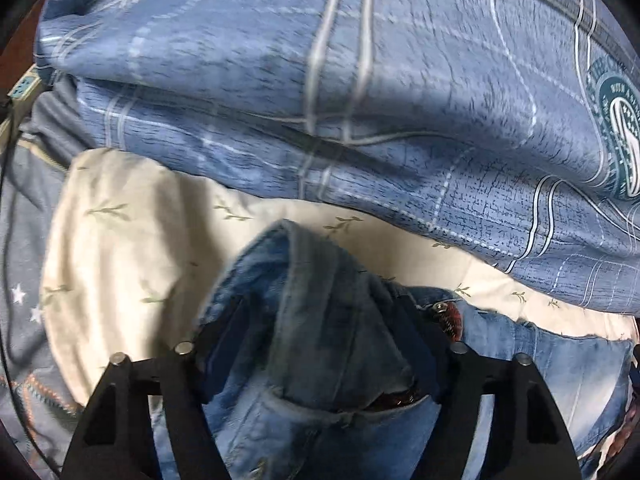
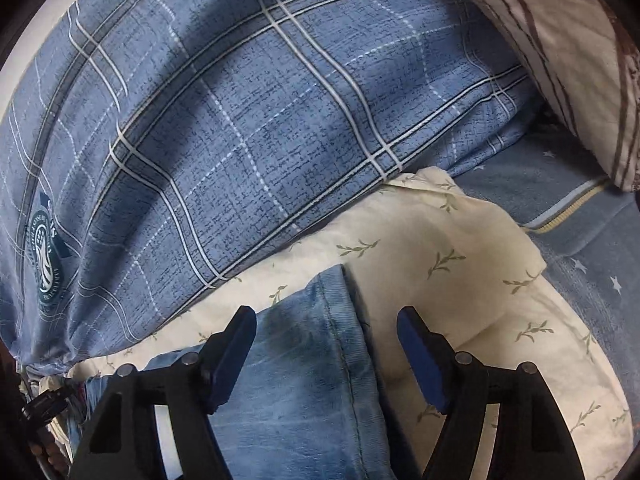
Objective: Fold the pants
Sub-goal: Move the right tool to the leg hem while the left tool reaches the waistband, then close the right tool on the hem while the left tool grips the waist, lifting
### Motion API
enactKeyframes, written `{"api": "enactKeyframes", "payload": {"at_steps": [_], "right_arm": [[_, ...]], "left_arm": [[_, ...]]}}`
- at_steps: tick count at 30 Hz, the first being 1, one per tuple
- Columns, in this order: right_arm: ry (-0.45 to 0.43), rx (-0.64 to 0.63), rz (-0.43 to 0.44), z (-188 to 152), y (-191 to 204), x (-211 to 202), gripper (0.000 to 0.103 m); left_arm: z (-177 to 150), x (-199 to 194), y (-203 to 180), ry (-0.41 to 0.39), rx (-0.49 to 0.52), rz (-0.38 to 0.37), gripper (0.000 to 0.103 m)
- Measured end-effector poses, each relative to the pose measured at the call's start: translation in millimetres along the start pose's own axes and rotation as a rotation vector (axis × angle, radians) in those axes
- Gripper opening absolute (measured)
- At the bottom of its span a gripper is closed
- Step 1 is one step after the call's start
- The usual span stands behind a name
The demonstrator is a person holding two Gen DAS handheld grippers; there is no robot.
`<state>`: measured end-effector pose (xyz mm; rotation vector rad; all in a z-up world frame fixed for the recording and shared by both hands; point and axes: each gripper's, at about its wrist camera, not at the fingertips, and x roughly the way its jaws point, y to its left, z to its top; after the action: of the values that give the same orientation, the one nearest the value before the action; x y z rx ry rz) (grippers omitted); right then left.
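**Two grippers on the jeans, one gripping, one straddling**

Two views look down along the fingers onto a pair of blue denim pants (image 1: 320, 360) lying on a cream cloth with small leaf sprigs (image 1: 120, 248).

Nearest the left camera, the left gripper (image 1: 320, 312) has a thick bunched fold of denim rising between its fingers. Both pads are buried against the cloth, so I judge it clamped on the pants, probably at the waist end, since a pocket opening and a reddish patch beside a rivet sit close by. Holding that bundle lets the hand carry one end of the garment over for a fold.

Nearest the right camera, the right gripper (image 2: 326, 332) stands with its jaws apart. The left finger lies over the denim; the right finger sits over the cream cloth, clear of the fabric. A hemmed edge of the pants runs between them, so the gripper straddles that edge without pinching it. That placement seems to line it up to take the edge.

Beyond the pants, the cream cloth spreads out and tucks under a blue plaid quilt (image 2: 240, 120) heaped across the far side. A blue star-print sheet (image 2: 600, 264) shows at the side, and a brown-striped pillow (image 2: 560, 40) lies in the far corner.
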<state>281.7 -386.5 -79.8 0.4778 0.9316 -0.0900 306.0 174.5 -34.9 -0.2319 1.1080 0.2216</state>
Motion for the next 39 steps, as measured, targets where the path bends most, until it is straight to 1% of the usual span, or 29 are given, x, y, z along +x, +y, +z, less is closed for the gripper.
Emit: {"api": "enactKeyframes", "payload": {"at_steps": [2,3,6,8,10,12,14,15,16,17,18,19,21,25,28,30,33,35,36,37,39], "right_arm": [[0.0,-0.014,-0.004,0.4,3.0,1.5,0.076],[-0.002,-0.016,-0.002,0.9,1.4,-0.7,0.076],[-0.006,-0.001,0.012,5.2,-0.6,-2.1,0.076],[-0.008,0.007,0.018,7.2,-2.4,0.4,0.076],[-0.008,0.007,0.01,8.5,-3.1,5.6,0.076],[-0.011,0.005,0.002,9.5,-3.6,10.1,0.076],[-0.014,-0.002,-0.001,10.4,-2.8,14.1,0.076],[-0.017,-0.01,-0.006,10.5,-1.8,15.6,0.071],[-0.027,-0.021,-0.015,9.6,0.1,16.0,0.044],[-0.026,-0.041,-0.021,8.8,2.7,17.9,0.033],[-0.022,-0.048,-0.029,7.4,5.0,19.9,0.03],[-0.026,-0.049,-0.03,6.9,5.5,19.8,0.024],[-0.032,-0.052,-0.005,6.2,7.1,15.3,0.022],[-0.079,-0.031,0.051,9.8,6.7,-9.2,0.021],[-0.119,-0.007,0.113,10.8,6.3,-38.1,0.021],[-0.138,-0.004,0.136,10.0,9.0,-55.2,0.021],[-0.163,-0.024,0.15,1.7,11.1,-82.0,0.021],[-0.171,-0.026,0.161,-5.4,9.0,-102.0,0.021],[-0.171,-0.018,0.172,-8.9,6.7,-110.1,0.021],[-0.17,-0.007,0.188,-15.3,1.5,-120.1,0.021],[-0.172,-0.006,0.199,-28.3,-5.2,-134.4,0.02]], "left_arm": [[1.1,4.7,-3.0,0.006,-0.006,-0.02,0.066],[1.3,6.8,-4.7,0.008,-0.006,-0.021,0.065],[1.5,13.8,-7.8,0.012,-0.006,-0.005,0.059],[1.6,17.7,-5.4,0.013,-0.033,-0.029,0.045],[4.0,21.3,-3.1,0.022,-0.051,-0.051,0.041],[4.5,23.6,-3.7,0.018,-0.051,-0.041,0.038],[3.9,25.0,-6.5,0.014,-0.051,-0.041,0.03],[3.1,25.0,-7.6,0.011,-0.054,-0.045,0.028],[1.9,24.5,-10.4,0.008,-0.058,-0.046,0.027],[1.2,23.1,-10.5,0.002,-0.063,-0.047,0.026],[-0.2,19.4,-10.0,-0.012,-0.071,-0.054,0.025],[-3.1,14.5,-9.8,-0.022,-0.073,-0.061,0.024],[-6.5,2.8,-8.1,-0.046,-0.067,-0.075,0.024],[-19.3,-36.4,-1.3,-0.113,-0.064,-0.131,0.023],[-31.0,-70.7,11.8,-0.164,-0.083,-0.188,0.022],[-41.1,-92.3,19.1,-0.193,-0.092,-0.219,0.022],[-58.7,-126.8,41.1,-0.237,-0.111,-0.272,0.022],[-76.0,-148.5,53.3,-0.261,-0.115,-0.3,0.022],[-86.1,-158.2,57.7,-0.272,-0.114,-0.31,0.022],[-103.2,-169.4,59.2,-0.287,-0.112,-0.326,0.022],[-117.8,-175.4,70.3,-0.303,-0.117,-0.345,0.022]]}}
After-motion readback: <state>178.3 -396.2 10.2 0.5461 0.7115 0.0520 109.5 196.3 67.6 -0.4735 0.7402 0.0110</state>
